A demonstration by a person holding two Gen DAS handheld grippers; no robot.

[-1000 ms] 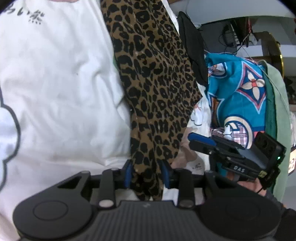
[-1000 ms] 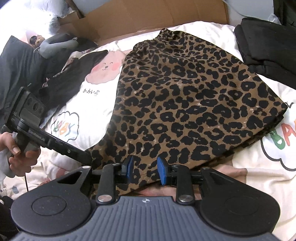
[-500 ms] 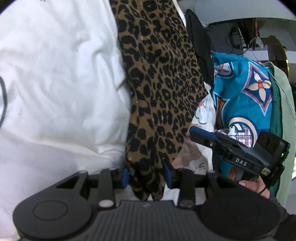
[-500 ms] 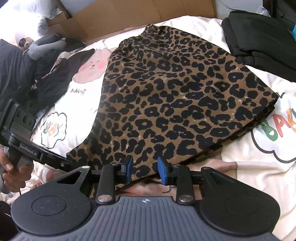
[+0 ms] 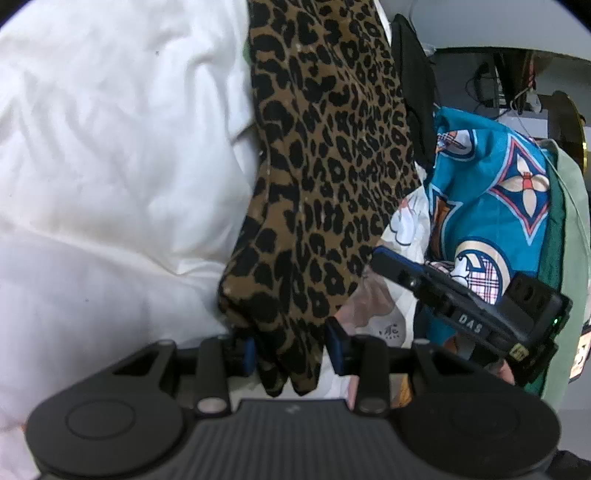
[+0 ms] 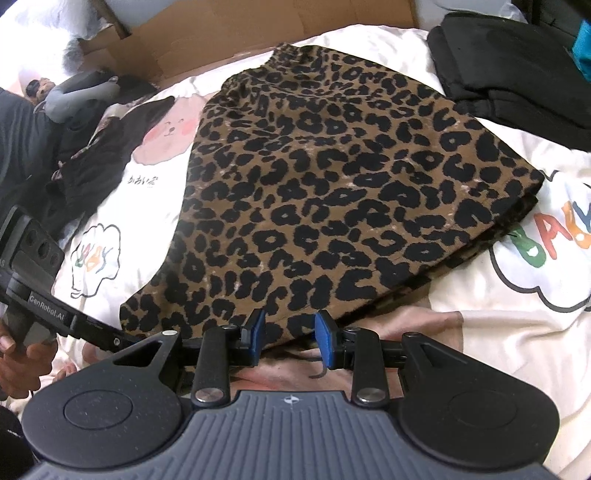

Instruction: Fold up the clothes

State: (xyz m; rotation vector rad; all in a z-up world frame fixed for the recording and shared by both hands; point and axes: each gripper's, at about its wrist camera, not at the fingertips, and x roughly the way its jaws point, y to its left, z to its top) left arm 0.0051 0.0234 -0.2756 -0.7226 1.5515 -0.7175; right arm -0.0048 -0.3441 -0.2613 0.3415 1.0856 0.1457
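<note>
A leopard-print garment (image 6: 332, 184) lies spread on the white cartoon-print bed sheet (image 6: 517, 332), its right side folded under. My right gripper (image 6: 291, 334) is at the near hem, and the fabric fills the gap between its blue pads. My left gripper (image 5: 291, 350) is shut on a bunched corner of the same garment (image 5: 325, 166), whose end hangs below the pads. In the right wrist view the left gripper (image 6: 118, 338) sits at the garment's near left corner, with a hand (image 6: 22, 365) on its handle. In the left wrist view the right gripper (image 5: 384, 258) touches the hem from the right.
Folded black clothes (image 6: 509, 66) lie at the back right of the bed. Dark garments (image 6: 92, 158) are heaped on the left and cardboard (image 6: 240, 29) stands behind. A teal patterned cloth (image 5: 498, 184) and a green one (image 5: 569, 221) hang beyond the right gripper.
The left gripper has moved with its corner of the garment and rolled a little. The leopard fabric now lies flatter and more spread. The right gripper has hardly moved.
</note>
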